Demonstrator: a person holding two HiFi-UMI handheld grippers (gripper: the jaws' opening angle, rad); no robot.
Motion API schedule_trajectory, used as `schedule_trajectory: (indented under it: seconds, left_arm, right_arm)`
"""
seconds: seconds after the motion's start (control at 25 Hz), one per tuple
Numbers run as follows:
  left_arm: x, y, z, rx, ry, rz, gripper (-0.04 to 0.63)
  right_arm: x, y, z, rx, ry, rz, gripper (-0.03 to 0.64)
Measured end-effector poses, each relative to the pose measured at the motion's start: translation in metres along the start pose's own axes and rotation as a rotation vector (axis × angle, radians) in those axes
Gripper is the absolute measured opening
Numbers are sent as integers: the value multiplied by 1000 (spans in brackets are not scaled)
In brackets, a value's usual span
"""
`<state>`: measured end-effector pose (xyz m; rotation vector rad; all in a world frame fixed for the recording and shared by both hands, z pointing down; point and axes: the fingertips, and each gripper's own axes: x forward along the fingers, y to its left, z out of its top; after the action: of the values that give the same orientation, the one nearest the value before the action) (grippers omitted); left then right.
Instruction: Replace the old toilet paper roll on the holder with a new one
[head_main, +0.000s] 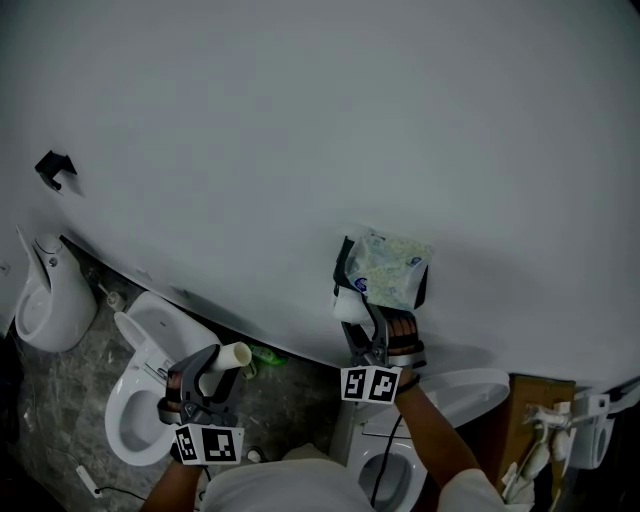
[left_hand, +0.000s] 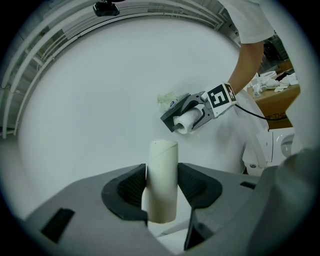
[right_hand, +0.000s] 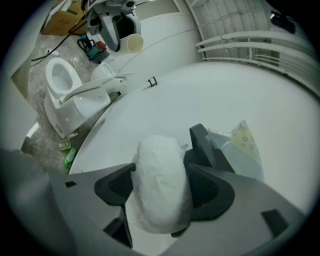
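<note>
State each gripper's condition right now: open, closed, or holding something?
Left gripper: closed on the empty cardboard tube.
Right gripper: closed on the full white toilet paper roll.

Plain white wall (head_main: 300, 120) fills most of the view. Open white toilet (head_main: 150, 385) at its foot, on grey mottled floor (head_main: 55, 410). Left of toilet: second white fixture (head_main: 48, 300). Above-left of toilet: black bracket (head_main: 55, 170). Far right of toilet: cardboard box (head_main: 540, 425). Light dim.

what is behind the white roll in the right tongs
Behind the white roll, the black holder sticks up against the white wall, with a patterned packet just beside it. The roll covers the holder's lower part, so that cannot be seen.
</note>
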<state>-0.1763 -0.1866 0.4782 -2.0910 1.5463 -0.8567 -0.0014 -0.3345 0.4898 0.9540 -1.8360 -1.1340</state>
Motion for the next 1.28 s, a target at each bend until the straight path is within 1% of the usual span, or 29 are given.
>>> schedule_trajectory:
  seconds: [0.2, 0.36, 0.56, 0.68, 0.88, 1.08, 1.28]
  left_arm:
    - [-7, 6, -4, -3, -5, 11, 198]
    - [-11, 9, -6, -8, -13, 14, 198]
    - [-12, -1, 3, -9, -50, -11, 198]
    - [-14, -7, 11, -6, -75, -31, 198]
    - [-17, -19, 18, -3, -104, -61, 198]
    - [-22, -30, 25, 0, -130, -87, 198]
    - [-25, -36, 31, 3, -151, -106, 198]
  right_arm:
    - [-17, 4, -1, 42, 13, 49, 341]
    - [-36, 3, 1, 87, 26, 55, 359]
    - [-61, 9, 4, 93, 50, 46, 359]
    - [-75, 8, 1, 108, 74, 27, 359]
    - [-96, -1, 1, 174, 94, 1, 359]
    - [-119, 5, 1, 229, 127, 5, 357]
    - [-136, 20, -2, 285, 167, 30, 349]
